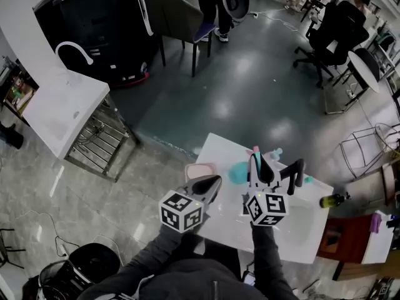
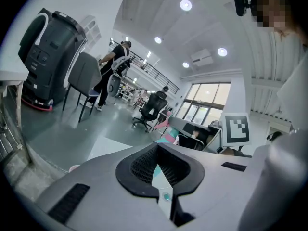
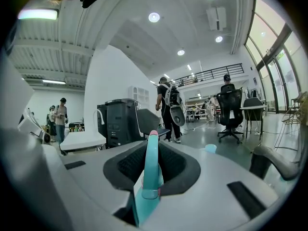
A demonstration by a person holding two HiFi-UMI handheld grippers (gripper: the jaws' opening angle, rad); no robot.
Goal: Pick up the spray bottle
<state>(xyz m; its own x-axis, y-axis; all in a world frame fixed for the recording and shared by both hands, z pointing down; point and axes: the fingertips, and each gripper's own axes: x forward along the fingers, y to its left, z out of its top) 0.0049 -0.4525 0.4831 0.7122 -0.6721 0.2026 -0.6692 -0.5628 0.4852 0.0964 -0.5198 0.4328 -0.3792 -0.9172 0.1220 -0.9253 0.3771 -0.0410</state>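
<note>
The spray bottle (image 3: 148, 177) is teal with a pink tip and lies lengthwise between the jaws of my right gripper (image 3: 152, 150), which is shut on it. In the head view the right gripper (image 1: 258, 162) hovers over the white table (image 1: 294, 236), and the spray bottle (image 1: 254, 157) pokes out ahead of its jaws. A teal round shape (image 1: 237, 172) sits just left of them; I cannot tell whether it belongs to the bottle. My left gripper (image 1: 209, 183) hangs at the table's left edge. In its own view the left gripper (image 2: 159, 166) is shut with nothing in it.
A black faucet (image 1: 294, 172) and a pale blue cap (image 1: 275, 152) stand right of the right gripper. A green bottle (image 1: 333, 199) lies off the table's right side. A pink container (image 1: 200, 169) sits under the left gripper. A white counter (image 1: 59, 108), chairs (image 1: 178, 17) and people lie beyond.
</note>
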